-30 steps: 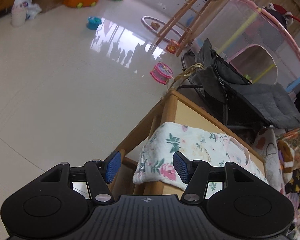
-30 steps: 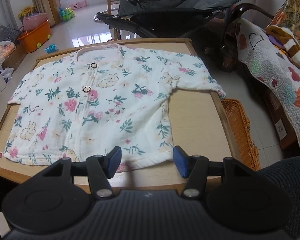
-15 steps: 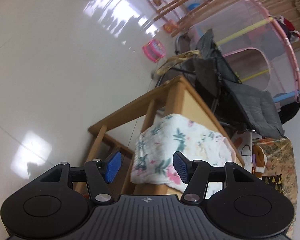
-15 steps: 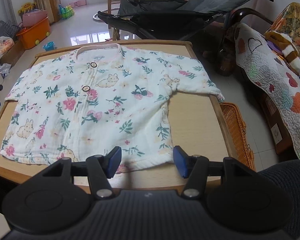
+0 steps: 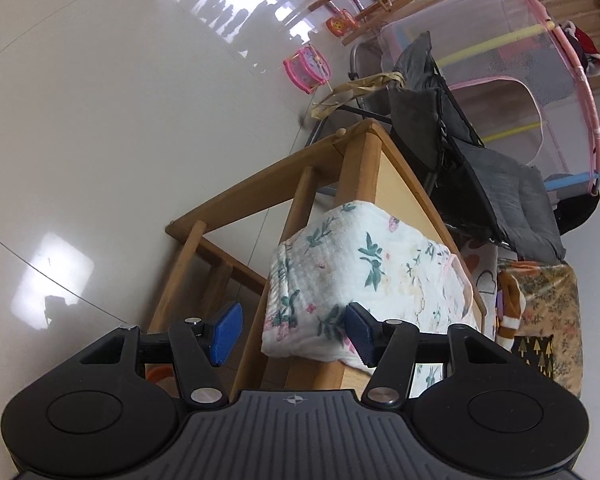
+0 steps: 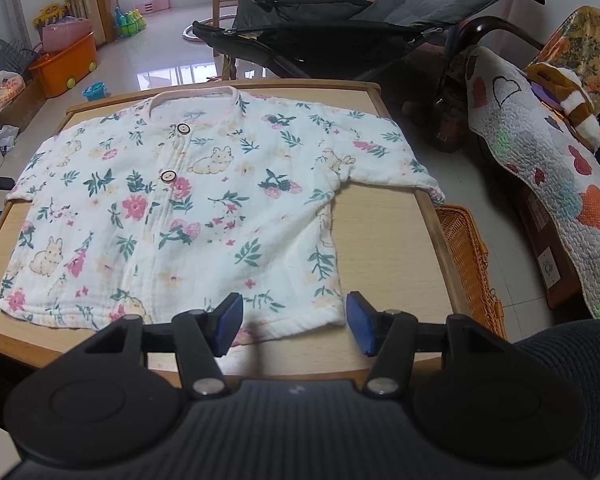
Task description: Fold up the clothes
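Floral shirt [image 6: 180, 216] sleeve end hangs past table [image 6: 388, 240] edge, unseen.

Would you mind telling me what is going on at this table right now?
A person holds a gripper in each hand over a floral baby shirt spread flat, unfolded, on a wooden table. The right gripper hovers open at the hem; the left gripper is open beside the sleeve hanging over the table's edge.
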A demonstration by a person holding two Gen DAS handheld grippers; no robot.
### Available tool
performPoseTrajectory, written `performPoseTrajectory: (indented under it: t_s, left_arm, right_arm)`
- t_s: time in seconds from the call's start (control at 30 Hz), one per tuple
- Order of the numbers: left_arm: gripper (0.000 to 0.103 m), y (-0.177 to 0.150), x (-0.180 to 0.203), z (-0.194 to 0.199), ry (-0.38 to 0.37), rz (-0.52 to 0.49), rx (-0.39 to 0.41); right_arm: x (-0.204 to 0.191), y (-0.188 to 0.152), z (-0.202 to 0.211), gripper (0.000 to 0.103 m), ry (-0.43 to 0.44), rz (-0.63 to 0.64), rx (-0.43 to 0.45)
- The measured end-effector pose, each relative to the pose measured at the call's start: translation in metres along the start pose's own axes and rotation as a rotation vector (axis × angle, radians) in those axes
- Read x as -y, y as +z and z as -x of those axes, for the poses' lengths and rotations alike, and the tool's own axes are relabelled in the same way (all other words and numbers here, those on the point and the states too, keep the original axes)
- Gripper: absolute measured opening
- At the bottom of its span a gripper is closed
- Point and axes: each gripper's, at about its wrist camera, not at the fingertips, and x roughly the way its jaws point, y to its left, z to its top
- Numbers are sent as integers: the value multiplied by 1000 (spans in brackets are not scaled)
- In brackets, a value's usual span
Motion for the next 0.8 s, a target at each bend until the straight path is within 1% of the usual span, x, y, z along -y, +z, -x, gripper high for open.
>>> performPoseTrajectory:
  t_s: [0.1, 0.33, 0.4, 0.43, 0.53, 0.57, 0.63, 0.7, 0.77, 0.8]
  left_arm:
    - [58, -1, -3, 1, -7, 16, -2]
    - [59, -1, -2, 4, -21, 3, -5]
    - [58, -2, -4, 6, -30, 9, -8]
    - [56, -2, -4, 6, -40, 12, -12]
    - [55, -2, -6, 3, -67, 35, -32]
    - [53, -3, -6, 1, -73, 43, -40]
    - [41, -2, -6, 0, -99, 47, -40]
    - [34, -2, -5, 0, -117, 45, -33]
    - [31, -2, -4, 1, -127, 43, -24]
    - [28, -3, -4, 2, -131, 45, -16]
  right_arm:
    - [0, 0, 2, 57, -1, 0, 6]
    - [3, 0, 1, 57, -8, -13, 3]
    - [3, 0, 1, 57, -8, -11, 1]
    - [3, 0, 0, 57, -8, -9, -1]
    - [2, -1, 0, 57, -10, -6, -4]
    - [2, -1, 0, 57, -10, -6, -3]
    - [2, -1, 1, 57, -11, -7, -2]
    - [2, 0, 0, 57, -13, -7, -5]
    - [2, 0, 0, 57, -14, -5, -7]
    - [2, 0, 0, 57, -13, -3, -7]
